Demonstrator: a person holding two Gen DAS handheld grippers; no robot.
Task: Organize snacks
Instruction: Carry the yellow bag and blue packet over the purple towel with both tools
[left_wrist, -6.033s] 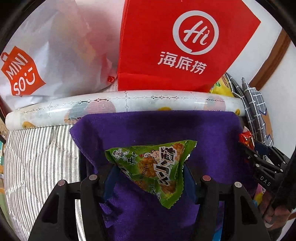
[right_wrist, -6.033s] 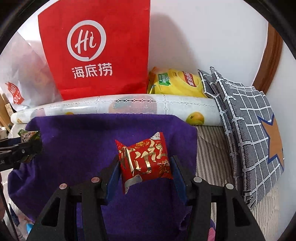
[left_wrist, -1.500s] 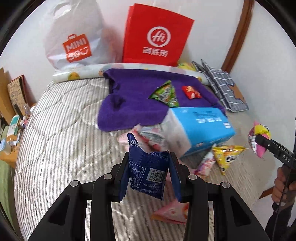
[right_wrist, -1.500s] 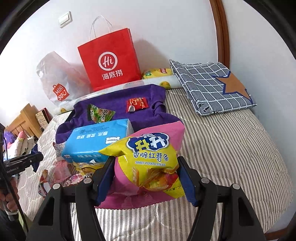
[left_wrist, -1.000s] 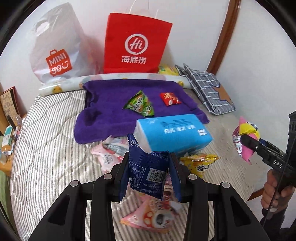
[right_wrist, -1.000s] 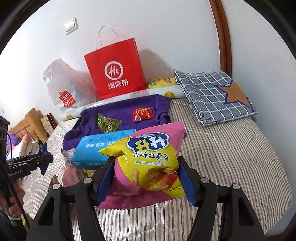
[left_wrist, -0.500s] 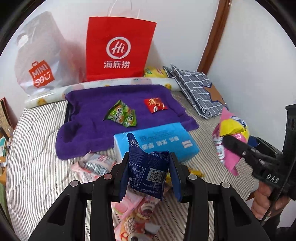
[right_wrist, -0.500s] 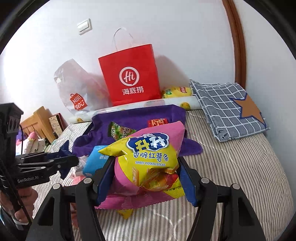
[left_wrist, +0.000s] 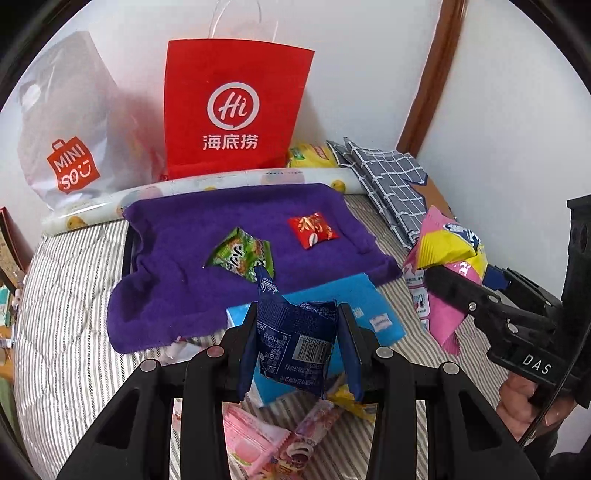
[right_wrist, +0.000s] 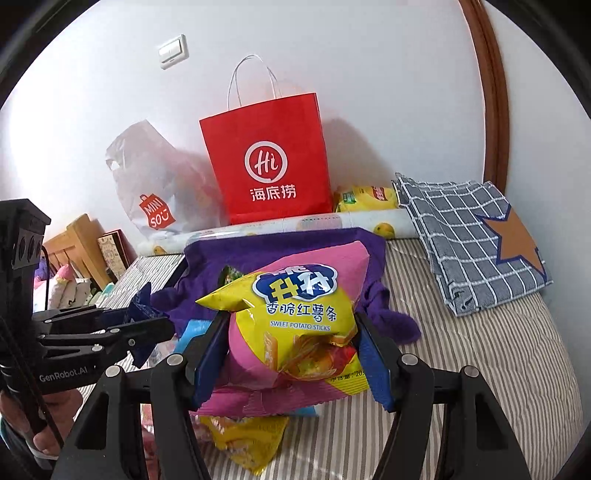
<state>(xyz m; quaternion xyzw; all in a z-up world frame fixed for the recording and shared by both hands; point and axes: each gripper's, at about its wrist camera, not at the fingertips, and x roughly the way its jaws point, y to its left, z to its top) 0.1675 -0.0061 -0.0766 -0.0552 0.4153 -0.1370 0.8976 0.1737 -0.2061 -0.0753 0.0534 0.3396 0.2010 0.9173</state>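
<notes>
In the left wrist view, the left gripper (left_wrist: 297, 345) pinches a small dark blue packet (left_wrist: 293, 341) by its two sides, held in the air above the striped bed (left_wrist: 66, 332). The packet looks light, crinkly and soft, probably slippery foil, so a hold across its middle seems safest. Beyond it a purple towel (left_wrist: 192, 251) carries a green packet (left_wrist: 240, 258) and a red packet (left_wrist: 313, 230), with a light blue pack (left_wrist: 373, 306) on the near side. In the right wrist view, the right gripper (right_wrist: 291, 354) has its fingers closed on a puffy pink-and-yellow bag of sweet potato sticks (right_wrist: 295, 317), light, air-filled, with contents that likely crush easily; it hangs over the bed, near the towel.
</notes>
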